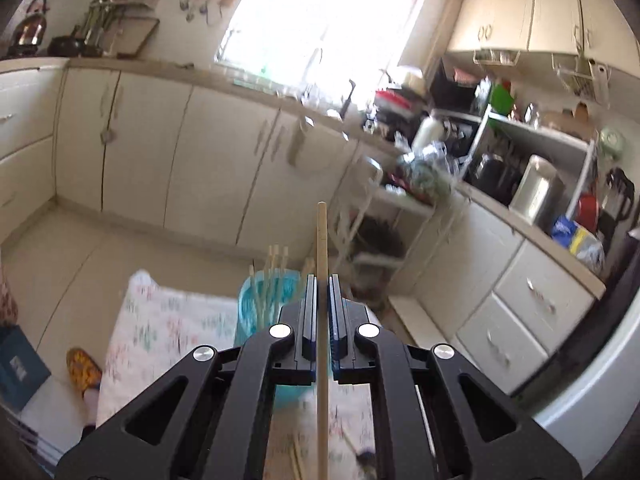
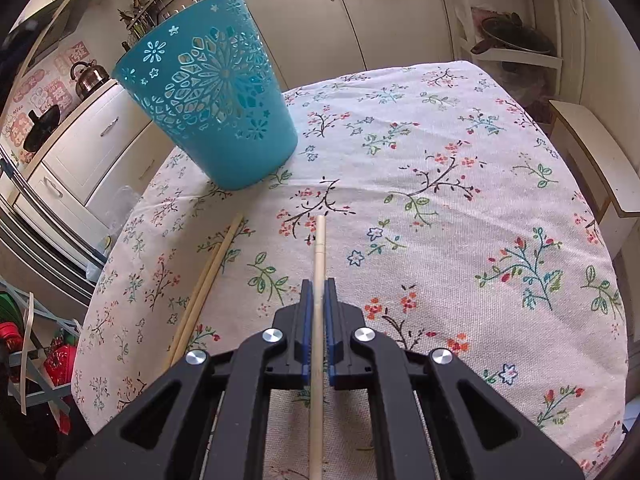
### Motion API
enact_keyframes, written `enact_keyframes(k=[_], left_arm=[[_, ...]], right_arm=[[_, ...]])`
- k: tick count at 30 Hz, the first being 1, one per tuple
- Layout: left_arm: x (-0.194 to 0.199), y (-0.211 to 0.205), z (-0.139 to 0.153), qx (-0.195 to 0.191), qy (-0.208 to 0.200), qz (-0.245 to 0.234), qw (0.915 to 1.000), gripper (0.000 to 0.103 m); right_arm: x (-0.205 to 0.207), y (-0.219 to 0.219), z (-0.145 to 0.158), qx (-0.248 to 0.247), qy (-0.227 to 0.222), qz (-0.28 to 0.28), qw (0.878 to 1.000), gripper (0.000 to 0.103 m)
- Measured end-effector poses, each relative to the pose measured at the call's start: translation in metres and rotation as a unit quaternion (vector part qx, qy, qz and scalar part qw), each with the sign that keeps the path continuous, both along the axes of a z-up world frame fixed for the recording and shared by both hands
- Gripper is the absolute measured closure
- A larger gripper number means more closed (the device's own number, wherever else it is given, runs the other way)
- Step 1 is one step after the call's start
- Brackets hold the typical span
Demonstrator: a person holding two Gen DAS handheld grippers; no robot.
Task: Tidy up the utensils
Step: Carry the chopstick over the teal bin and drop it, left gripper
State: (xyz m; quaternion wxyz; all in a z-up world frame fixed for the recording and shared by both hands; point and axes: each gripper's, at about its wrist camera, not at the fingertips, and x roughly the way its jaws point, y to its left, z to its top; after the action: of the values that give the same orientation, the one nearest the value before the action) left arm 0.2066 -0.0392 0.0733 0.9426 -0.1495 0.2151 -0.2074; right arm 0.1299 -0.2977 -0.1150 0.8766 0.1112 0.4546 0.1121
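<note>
The left tool (image 1: 323,280) hides most of the teal basket (image 1: 256,300), whose chopsticks look blurred. It clamps a chopstick (image 1: 322,248) above the bench (image 1: 168,332). The right tool (image 2: 319,284) pinches another chopstick (image 2: 319,248), its rear end cut off. Two loose chopsticks (image 2: 208,280) lie just left, near the basket.

Sunlit window (image 1: 320,20), cream cabinets (image 1: 160,140), tiled floor (image 1: 60,248)
</note>
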Motion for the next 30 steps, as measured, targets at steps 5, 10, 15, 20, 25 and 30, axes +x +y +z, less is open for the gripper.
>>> enact_keyframes(k=[5, 10, 15, 20, 25, 30], left_arm=[[0.044, -0.016, 0.021, -0.009, -0.049, 0.051, 0.9975, 0.098], [0.078, -0.036, 0.011, 0.018, -0.079, 0.101, 0.9916, 0.098], [0.098, -0.042, -0.020, 0.031, -0.055, 0.107, 0.9923, 0.098], [0.092, -0.043, -0.049, 0.068, -0.027, 0.088, 0.9935, 0.098], [0.065, -0.030, -0.062, 0.084, -0.006, 0.079, 0.9933, 0.078], [0.012, 0.005, -0.064, 0.084, -0.018, 0.118, 0.9893, 0.036]], right_arm=[[0.000, -0.004, -0.001, 0.010, 0.001, -0.001, 1.000, 0.097], [0.000, -0.006, -0.002, 0.021, 0.002, -0.001, 1.000, 0.097], [0.001, -0.007, -0.002, 0.025, 0.003, -0.002, 1.000, 0.097], [0.001, -0.007, -0.003, 0.027, 0.003, -0.002, 1.000, 0.097], [0.001, -0.006, -0.002, 0.028, 0.003, -0.001, 1.000, 0.097], [0.001, -0.005, -0.001, 0.031, 0.001, 0.009, 0.999, 0.087]])
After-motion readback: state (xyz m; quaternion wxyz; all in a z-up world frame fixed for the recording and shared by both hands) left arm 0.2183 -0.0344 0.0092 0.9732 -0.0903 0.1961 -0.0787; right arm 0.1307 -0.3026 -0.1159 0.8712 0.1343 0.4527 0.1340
